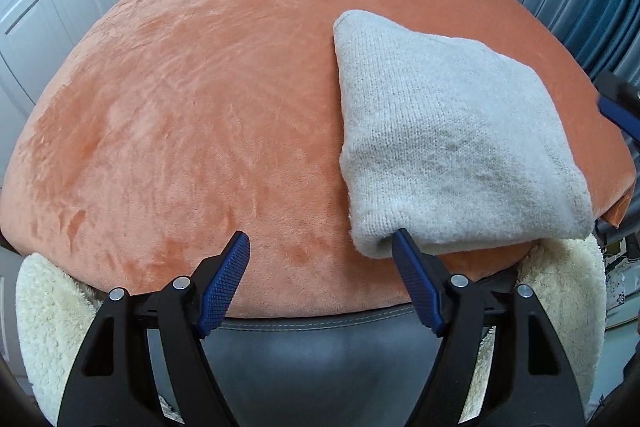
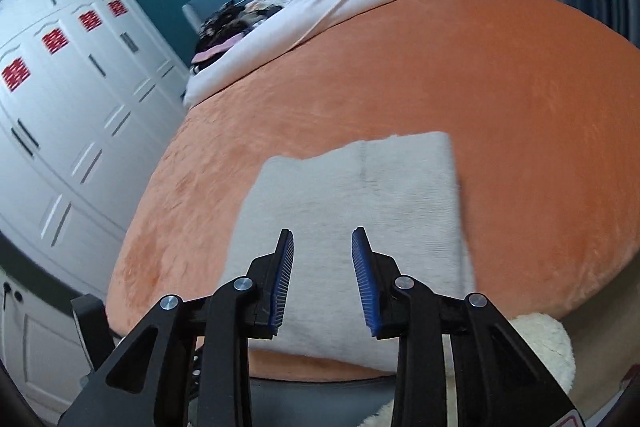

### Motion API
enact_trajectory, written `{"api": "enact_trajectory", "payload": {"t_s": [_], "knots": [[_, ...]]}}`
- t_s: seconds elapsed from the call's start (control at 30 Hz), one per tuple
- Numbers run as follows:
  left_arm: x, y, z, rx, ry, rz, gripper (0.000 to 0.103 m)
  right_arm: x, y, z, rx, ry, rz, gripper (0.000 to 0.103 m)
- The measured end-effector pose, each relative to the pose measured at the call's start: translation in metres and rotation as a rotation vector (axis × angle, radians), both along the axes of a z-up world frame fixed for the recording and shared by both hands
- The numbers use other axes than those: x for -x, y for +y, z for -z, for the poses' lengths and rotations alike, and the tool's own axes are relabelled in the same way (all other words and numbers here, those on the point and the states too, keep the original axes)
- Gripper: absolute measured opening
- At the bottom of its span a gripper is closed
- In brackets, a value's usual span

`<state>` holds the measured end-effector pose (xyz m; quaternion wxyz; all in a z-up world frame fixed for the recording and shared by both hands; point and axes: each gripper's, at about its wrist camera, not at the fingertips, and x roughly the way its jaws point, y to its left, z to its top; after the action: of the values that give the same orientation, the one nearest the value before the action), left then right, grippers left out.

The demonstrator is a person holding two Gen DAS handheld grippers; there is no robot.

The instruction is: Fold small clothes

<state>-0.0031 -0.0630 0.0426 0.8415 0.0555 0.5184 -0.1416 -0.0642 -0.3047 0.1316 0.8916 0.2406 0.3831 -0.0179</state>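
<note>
Folded pale grey knitted garment (image 1: pixel 452 143) lies on the orange plush bedspread (image 1: pixel 200 115), near the foot edge of the bed.

The left gripper (image 1: pixel 322 247) is spread wide, holding nothing, its right finger's tip touching the garment's near corner. The right gripper (image 2: pixel 322 239) hangs above the garment, jaws parted and empty. Cream fleece blanket (image 1: pixel 48 311) drapes below the bedspread's edge.

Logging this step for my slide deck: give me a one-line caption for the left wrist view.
Open left tongs at the near edge of a folded grey knit garment on the orange bedspread.
</note>
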Motion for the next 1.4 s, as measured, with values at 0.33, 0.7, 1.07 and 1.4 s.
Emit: {"api": "enact_trajectory", "payload": {"t_s": [0.33, 0.7, 1.07, 1.4], "knots": [[0.002, 0.01, -0.001, -0.005, 0.027, -0.003, 0.072, -0.034, 0.069, 0.085, 0.141, 0.245, -0.213, 0.031], [-0.01, 0.0, -0.021, 0.123, -0.008, 0.027, 0.086, 0.069, -0.079, 0.081, -0.171, 0.184, 0.273, 0.066], [0.0, -0.015, -0.023, 0.067, -0.034, 0.04, 0.087, 0.042, -0.045, -0.024, -0.164, -0.202, 0.006, 0.017], [-0.004, -0.02, -0.012, 0.057, 0.004, 0.041, 0.087, 0.04, -0.081, 0.109, -0.127, 0.218, 0.135, 0.018]]}}
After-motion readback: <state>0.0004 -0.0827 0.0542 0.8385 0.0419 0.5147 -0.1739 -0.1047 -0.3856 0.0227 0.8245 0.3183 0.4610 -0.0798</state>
